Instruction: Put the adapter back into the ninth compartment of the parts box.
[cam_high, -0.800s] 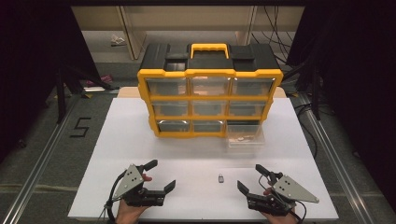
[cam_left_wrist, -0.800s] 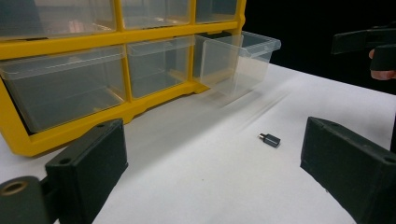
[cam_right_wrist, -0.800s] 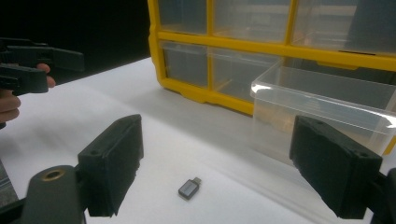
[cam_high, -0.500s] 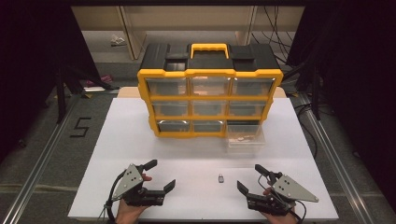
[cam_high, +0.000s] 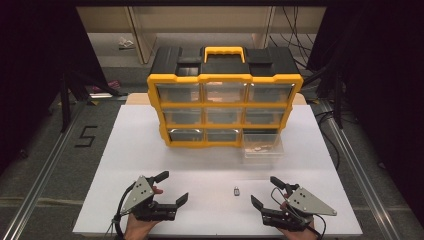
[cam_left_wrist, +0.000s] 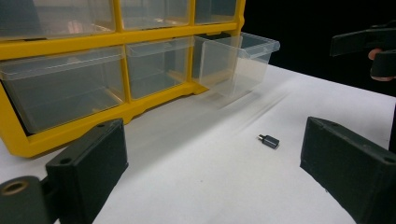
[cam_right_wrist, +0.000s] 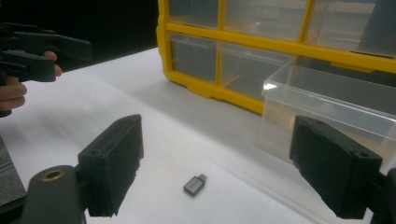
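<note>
Small thing: a tiny grey metal plug adapter (cam_high: 236, 190) lies flat on the white table (cam_high: 150, 150), near the front, between both claws.
Left claw (cam_high: 172, 187): wide open, holds nothing.
Right claw (cam_high: 265, 190): wide open, holds nothing.
Open drawer: a clear plastic drawer (cam_high: 262, 145) sticks out at the bottom right of the yellow and black drawer box (cam_high: 225, 80).
Risk: the adapter is tiny and flat, so a pinch may slip and flick it away.
Risk: a claw reaching far could bump the open drawer.

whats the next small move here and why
Probably ease the right claw forward over the small adapter and close on it: both claws are open and empty, the adapter lies loose on the table nearer the right one, and the bottom-right drawer is pulled out.
</note>
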